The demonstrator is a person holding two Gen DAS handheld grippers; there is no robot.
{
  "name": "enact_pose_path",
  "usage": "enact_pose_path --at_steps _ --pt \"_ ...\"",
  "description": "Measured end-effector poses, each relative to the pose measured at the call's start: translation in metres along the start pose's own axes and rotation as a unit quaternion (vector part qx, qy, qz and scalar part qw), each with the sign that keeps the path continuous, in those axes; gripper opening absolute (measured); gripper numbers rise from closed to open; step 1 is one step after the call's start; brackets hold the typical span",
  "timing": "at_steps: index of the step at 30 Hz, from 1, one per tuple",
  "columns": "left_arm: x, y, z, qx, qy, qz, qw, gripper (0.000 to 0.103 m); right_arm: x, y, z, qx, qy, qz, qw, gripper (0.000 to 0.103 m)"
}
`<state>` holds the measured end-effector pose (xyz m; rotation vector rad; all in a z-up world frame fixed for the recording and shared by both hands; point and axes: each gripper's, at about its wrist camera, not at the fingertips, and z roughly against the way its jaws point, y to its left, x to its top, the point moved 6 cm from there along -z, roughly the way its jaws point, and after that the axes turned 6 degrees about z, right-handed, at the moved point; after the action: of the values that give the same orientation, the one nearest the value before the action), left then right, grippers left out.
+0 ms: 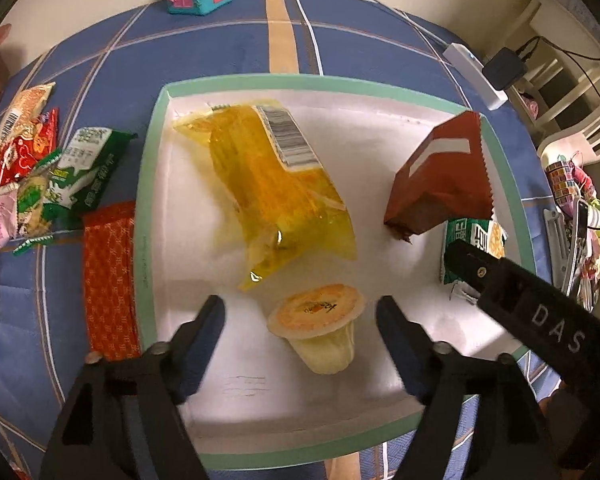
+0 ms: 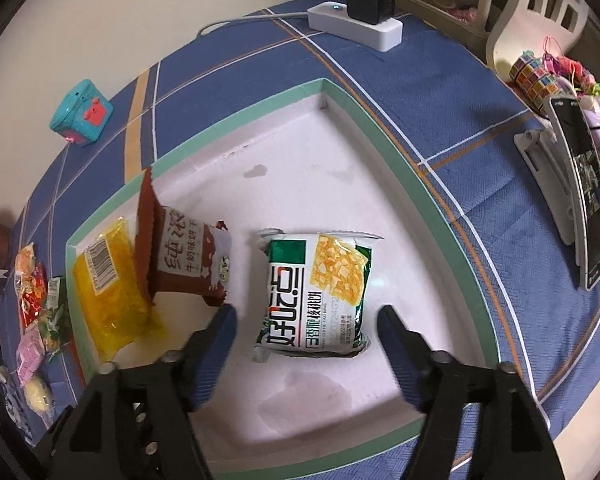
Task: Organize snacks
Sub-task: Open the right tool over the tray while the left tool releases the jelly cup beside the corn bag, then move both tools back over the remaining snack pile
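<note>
Fingers, left: your left fingers [image 1: 210, 320] stand apart and press on nothing; the jelly cup [image 1: 316, 330] lies on its side between them, free on the tray floor.
Fingers, right: your right fingers [image 2: 392, 328] also stand wide and grip nothing; the green cracker pack [image 2: 320, 296] lies flat between them, touched by neither pad as far as I can see.
Tray: the white tray with green rim [image 1: 150, 208] sits in the middle of the worktop [image 1: 220, 48].
Done: four snacks are in the tray. In the left wrist view, the yellow packet [image 1: 268, 184] is at centre, the brown biscuit pack [image 1: 440, 184] leans at 2 o'clock, the green cracker pack at 3 o'clock, the jelly cup at 6 o'clock.
Left to do: a heap of small packets [image 1: 32, 168] and the orange wrapper [image 1: 110, 280] wait outside the rim at 9 o'clock. I judge the task is about half done.
Pose, left: your left gripper [image 1: 300, 324] points steeply down over the near part of the tray.
Pose, right: your right gripper [image 2: 304, 328] points steeply down too, beside the left one; its black arm crosses the left view at 4 o'clock.
</note>
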<state>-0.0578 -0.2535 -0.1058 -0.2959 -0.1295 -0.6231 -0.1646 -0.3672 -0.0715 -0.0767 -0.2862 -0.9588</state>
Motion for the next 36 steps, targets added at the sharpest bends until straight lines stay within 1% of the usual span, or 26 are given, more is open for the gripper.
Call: enact_pose_path --at_steps 1,3,4,6,8,12,15,18,22,28,36 --pt "0.001 0.000 0.002 0.001 -0.003 0.000 1.0000 0.085 0.001 0.001 0.001 -0.002 -0.001 0.003 1.000 0.088" --pt "0.003 0.000 0.006 0.004 -0.011 -0.001 0.9999 0.091 0.002 0.005 0.002 -0.006 -0.005 0.006 1.000 0.096" --pt "0.005 0.001 0.008 0.007 -0.016 -0.001 0.9999 0.093 0.003 0.005 0.004 -0.007 -0.007 0.008 1.000 0.097" --pt "0.007 0.003 0.012 0.012 -0.023 -0.001 0.9997 0.096 0.005 0.005 0.009 -0.012 -0.013 0.009 1.000 0.103" --pt "0.009 0.004 0.017 0.016 -0.030 0.001 0.9994 0.101 0.007 0.004 0.015 -0.020 -0.018 0.007 1.000 0.103" --pt "0.016 0.012 0.032 0.020 -0.039 0.008 0.9990 0.102 0.010 0.000 0.028 -0.029 -0.024 0.002 0.999 0.103" --pt "0.015 0.017 0.041 0.031 -0.042 0.010 0.9986 0.102 0.012 -0.003 0.041 -0.036 -0.033 0.002 0.999 0.103" --pt "0.016 0.026 0.051 0.046 -0.049 0.009 0.9977 0.102 0.011 -0.004 0.055 -0.036 -0.041 0.003 0.999 0.103" --pt "0.020 0.040 0.057 0.052 -0.051 0.016 0.9972 0.102 0.009 0.001 0.067 -0.033 -0.048 0.010 0.998 0.103" --pt "0.022 0.087 0.069 0.094 -0.058 0.040 0.9930 0.102 0.006 0.023 0.080 -0.023 -0.059 0.033 0.997 0.103" --pt "0.019 0.139 0.087 0.120 -0.070 0.081 0.9871 0.102 -0.002 0.064 0.083 -0.006 -0.059 0.064 0.996 0.103"
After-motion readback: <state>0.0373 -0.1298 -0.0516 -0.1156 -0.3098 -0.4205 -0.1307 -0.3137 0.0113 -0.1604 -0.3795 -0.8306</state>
